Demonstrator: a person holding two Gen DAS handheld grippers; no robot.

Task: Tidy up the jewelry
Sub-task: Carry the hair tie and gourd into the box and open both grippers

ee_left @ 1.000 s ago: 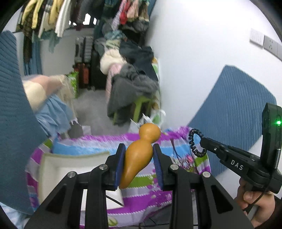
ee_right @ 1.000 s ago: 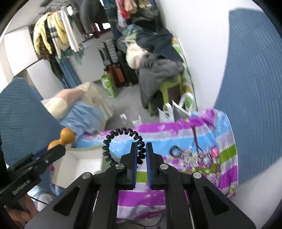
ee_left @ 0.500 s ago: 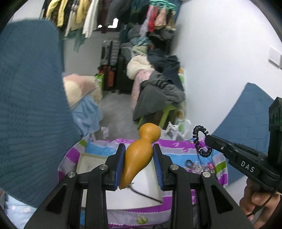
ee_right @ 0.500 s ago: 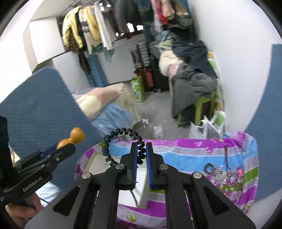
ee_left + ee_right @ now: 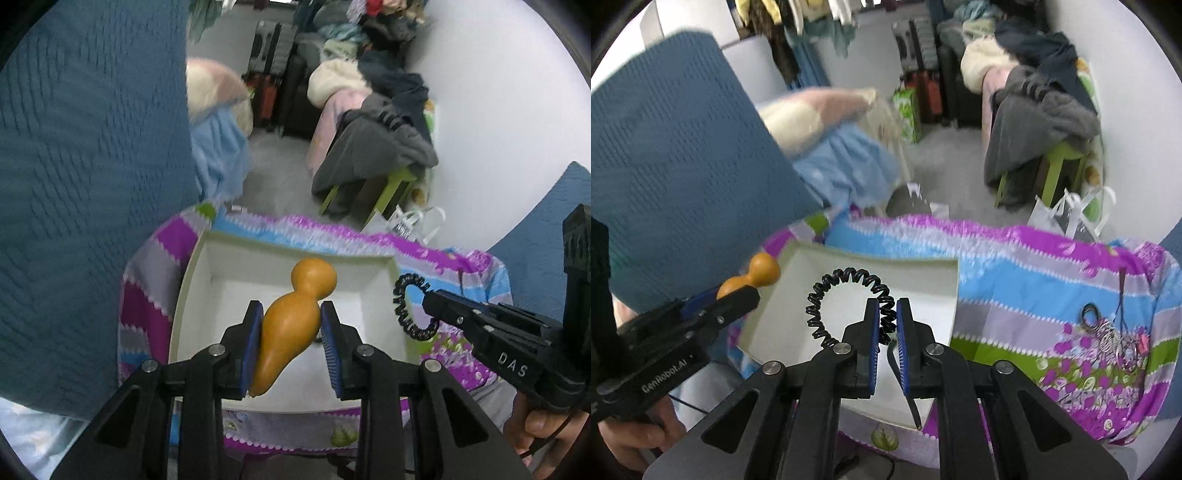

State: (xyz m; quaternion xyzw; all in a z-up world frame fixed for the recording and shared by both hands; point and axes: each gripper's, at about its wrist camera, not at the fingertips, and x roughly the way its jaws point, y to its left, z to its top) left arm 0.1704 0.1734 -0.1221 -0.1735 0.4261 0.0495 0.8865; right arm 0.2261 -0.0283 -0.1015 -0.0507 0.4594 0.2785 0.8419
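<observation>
My left gripper [image 5: 291, 314] is shut on an orange gourd-shaped ornament [image 5: 291, 321], held above the open white box [image 5: 192, 280]. That gourd [image 5: 753, 277] also shows at the left of the right wrist view. My right gripper [image 5: 885, 314] is shut on a black coiled hair tie [image 5: 846, 295], which loops up over the white box [image 5: 945, 291]. In the left wrist view the right gripper [image 5: 430, 299] hangs at the box's right edge with the hair tie [image 5: 406, 306] dangling. A small heap of jewelry [image 5: 1112, 336] lies on the striped cloth [image 5: 1015, 266] to the right.
A blue quilted cushion [image 5: 92, 184] stands close on the left. Another blue cushion [image 5: 554, 229] leans on the white wall at right. Beyond the cloth are a green stool piled with clothes [image 5: 376, 155], suitcases [image 5: 273, 81] and a white bag [image 5: 1067, 210].
Both grippers have moved left and down, from over the cloth to over the white box, still holding the gourd and the hair tie. The jewelry heap now lies off to the right.
</observation>
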